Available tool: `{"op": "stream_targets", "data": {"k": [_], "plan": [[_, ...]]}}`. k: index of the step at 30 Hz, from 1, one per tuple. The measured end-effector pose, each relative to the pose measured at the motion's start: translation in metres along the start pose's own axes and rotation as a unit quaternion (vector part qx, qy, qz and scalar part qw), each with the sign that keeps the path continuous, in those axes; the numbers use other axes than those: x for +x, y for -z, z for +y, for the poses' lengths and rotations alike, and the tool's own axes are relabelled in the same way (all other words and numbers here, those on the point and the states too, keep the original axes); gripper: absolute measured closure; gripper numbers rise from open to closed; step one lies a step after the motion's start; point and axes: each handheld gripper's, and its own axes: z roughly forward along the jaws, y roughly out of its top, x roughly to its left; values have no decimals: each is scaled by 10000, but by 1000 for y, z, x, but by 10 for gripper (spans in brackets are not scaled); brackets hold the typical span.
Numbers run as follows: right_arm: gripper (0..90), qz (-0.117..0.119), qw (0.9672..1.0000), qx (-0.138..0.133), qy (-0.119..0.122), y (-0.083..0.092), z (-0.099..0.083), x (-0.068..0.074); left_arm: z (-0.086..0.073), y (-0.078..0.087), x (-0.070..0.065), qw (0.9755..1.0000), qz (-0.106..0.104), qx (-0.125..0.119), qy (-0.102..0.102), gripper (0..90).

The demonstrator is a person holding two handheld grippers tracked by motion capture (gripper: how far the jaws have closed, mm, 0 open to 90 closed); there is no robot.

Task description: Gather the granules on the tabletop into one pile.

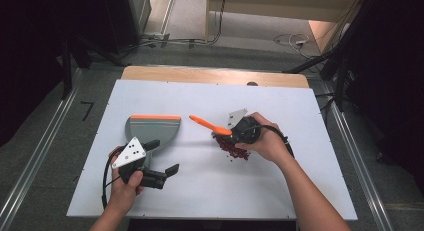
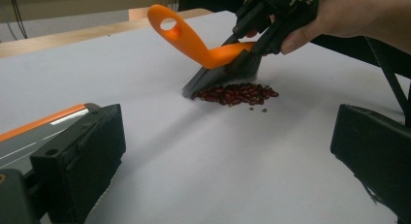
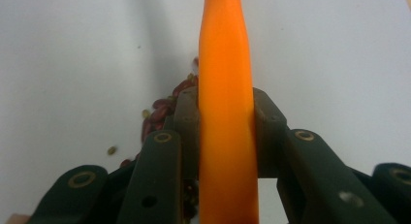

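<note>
right gripper (image 1: 240,132): clamped on the orange brush (image 2: 208,49), bristles at the beans (image 2: 235,94) mid-table, partly hiding the pile | left gripper (image 1: 165,173): jaws apart, holding nothing | dustpan (image 1: 150,131): near end hidden under left gripper

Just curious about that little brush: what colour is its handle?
Bright orange. The brush handle shows best in the left gripper view, clamped in the right gripper.

The right gripper (image 1: 239,131), held from behind by the right hand (image 1: 267,143), clamps its jaws on an orange handle (image 3: 225,112). The left gripper (image 1: 160,173) (jaws wide apart) rests low in the left hand (image 1: 125,183), gripping nothing.
</note>
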Motion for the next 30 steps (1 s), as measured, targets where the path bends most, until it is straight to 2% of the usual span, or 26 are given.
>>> {"op": "stream_targets", "data": {"k": [10,13,15,17,19,20,22,23,24,27,28,30], "plan": [[688,192,9997,-77,124,9,-9,9,0,0,-1,10000,10,25,-10,0],[687,106,9998,-144,-20,11,-10,9,0,0,0,10000,12,6,3,0],[687,-48,9997,-156,-165,15,-10,8,0,0,1,10000,11,3,3,0],[687,-162,9988,-236,-404,20,-10,6,0,0,1,10000,12,5,7,0],[687,-178,9957,-354,-834,29,-8,4,0,0,1,10000,13,4,4,0],[687,-170,9929,-403,-1103,34,-6,4,0,0,1,10000,10,0,0,0],[687,25,9832,-536,-1742,45,1,8,0,0,1,10000,11,14,5,0],[687,300,9789,-573,-1937,52,10,16,0,0,1,10000,13,18,8,0],[687,300,9789,-573,-1937,52,10,16,0,0,1,10000,10,12,16,0],[687,695,9752,-383,-2065,50,22,29,0,0,1,10000,10,20,4,0],[687,800,9731,-345,-2134,47,23,34,0,0,1,10000,12,20,-1,0],[687,1160,9660,-369,-2279,38,24,41,0,0,1,10000,4,11,2,0]]}}
